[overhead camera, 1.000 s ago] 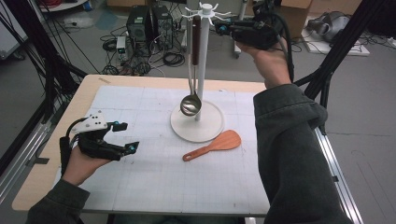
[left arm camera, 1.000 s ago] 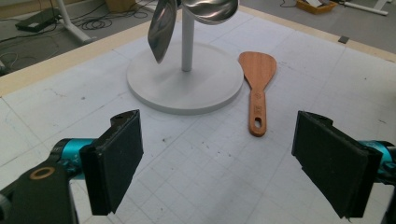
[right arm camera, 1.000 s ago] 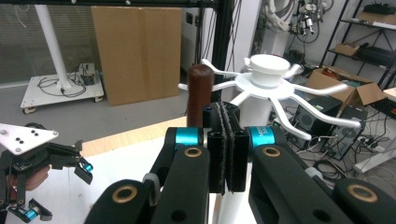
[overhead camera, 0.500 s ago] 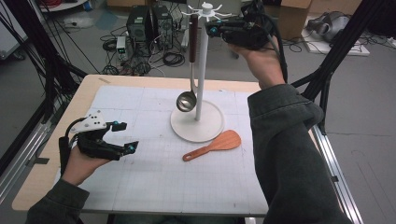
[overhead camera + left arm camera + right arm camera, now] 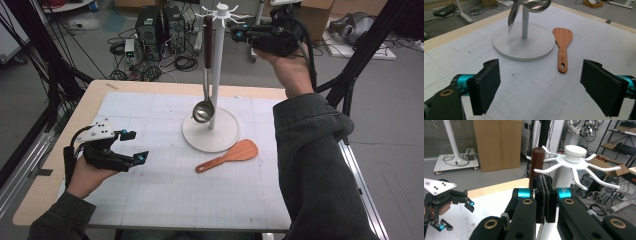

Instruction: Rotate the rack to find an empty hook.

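We work at a table (image 5: 150,210) with a white grid mat, and at its middle stands the rack (image 5: 218,55), a round base under a tall post crowned with radiating pegs. Our right arm reaches up to the crown at about one o'clock from the base, and the right gripper (image 5: 239,33) sits level with the pegs, just beside them; in the right gripper view its jaws are pressed flat together with nothing between the pads, the ladle's brown handle top rising right behind them. A second ago this gripper was just right of the crown with the ladle (image 5: 205,90) hanging from a peg; since then it has hardly shifted and the ladle has stayed on its peg, bowl low over the base at roughly eleven o'clock, swinging slightly. We judge the hanging as done and the right gripper as drawing clear of the handle. The spatula (image 5: 230,156) lies flat on the mat at five o'clock from the base, blade nearly touching its rim, unmoved. Our left gripper (image 5: 131,146) rests low at eight o'clock, jaws spread wide and empty, in the same spot as before. The spatula looks like the next thing to hang.
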Demonstrator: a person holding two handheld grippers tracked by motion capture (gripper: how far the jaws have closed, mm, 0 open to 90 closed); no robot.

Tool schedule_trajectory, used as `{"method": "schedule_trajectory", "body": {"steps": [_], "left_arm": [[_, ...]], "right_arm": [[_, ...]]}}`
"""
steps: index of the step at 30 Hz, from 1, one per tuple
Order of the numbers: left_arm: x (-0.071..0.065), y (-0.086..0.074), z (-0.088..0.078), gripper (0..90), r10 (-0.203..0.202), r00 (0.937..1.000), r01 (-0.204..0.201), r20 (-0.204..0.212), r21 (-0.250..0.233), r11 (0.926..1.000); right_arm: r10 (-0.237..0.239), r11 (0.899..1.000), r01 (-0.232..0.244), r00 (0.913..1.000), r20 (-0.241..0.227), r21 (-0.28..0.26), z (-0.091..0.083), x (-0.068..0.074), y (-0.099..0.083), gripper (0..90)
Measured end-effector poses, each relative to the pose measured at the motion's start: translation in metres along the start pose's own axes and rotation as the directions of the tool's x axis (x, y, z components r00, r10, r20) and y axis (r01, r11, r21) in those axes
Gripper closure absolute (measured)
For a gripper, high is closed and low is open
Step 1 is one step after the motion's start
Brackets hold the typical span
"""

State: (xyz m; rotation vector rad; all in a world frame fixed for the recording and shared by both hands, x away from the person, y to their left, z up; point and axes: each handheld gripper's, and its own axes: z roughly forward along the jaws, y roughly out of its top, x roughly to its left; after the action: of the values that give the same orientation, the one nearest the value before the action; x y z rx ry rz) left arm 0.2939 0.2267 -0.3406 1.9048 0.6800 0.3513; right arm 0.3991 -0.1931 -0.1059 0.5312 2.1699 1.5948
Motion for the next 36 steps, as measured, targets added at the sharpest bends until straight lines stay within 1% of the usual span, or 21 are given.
{"method": "schedule_trajectory", "body": {"steps": [14, 17, 21, 28, 36], "left_arm": [[0.000, 0.000, 0.000, 17.0, 0.000, 1.0000, 0.000, 0.001, -0.001, 1.0000], [0.000, 0.000, -0.001, 17.0, 0.003, 1.0000, -0.003, 0.001, 0.001, 1.0000], [0.001, 0.000, 0.000, 17.0, -0.004, 1.0000, 0.004, 0.000, -0.001, 1.0000], [0.001, 0.000, 0.000, 17.0, -0.004, 1.0000, 0.004, 0.002, 0.000, 1.0000], [0.000, 0.000, 0.000, 17.0, 0.000, 1.0000, 0.000, 0.002, 0.004, 1.0000]], "right_arm": [[0.036, 0.999, -0.036, 0.9983, 0.046, -0.006, -0.011, -0.017, -0.007, 89.7], [0.049, 0.999, -0.049, 0.9970, 0.060, -0.005, -0.013, -0.023, -0.010, 89.7], [0.062, 0.998, -0.061, 0.9961, 0.063, -0.021, -0.012, -0.029, -0.011, 89.7], [0.052, 0.998, -0.050, 0.9974, 0.051, -0.033, -0.007, -0.028, -0.007, 89.7], [0.036, 0.999, -0.035, 0.9990, 0.028, -0.031, -0.002, -0.019, -0.004, 89.7]]}}
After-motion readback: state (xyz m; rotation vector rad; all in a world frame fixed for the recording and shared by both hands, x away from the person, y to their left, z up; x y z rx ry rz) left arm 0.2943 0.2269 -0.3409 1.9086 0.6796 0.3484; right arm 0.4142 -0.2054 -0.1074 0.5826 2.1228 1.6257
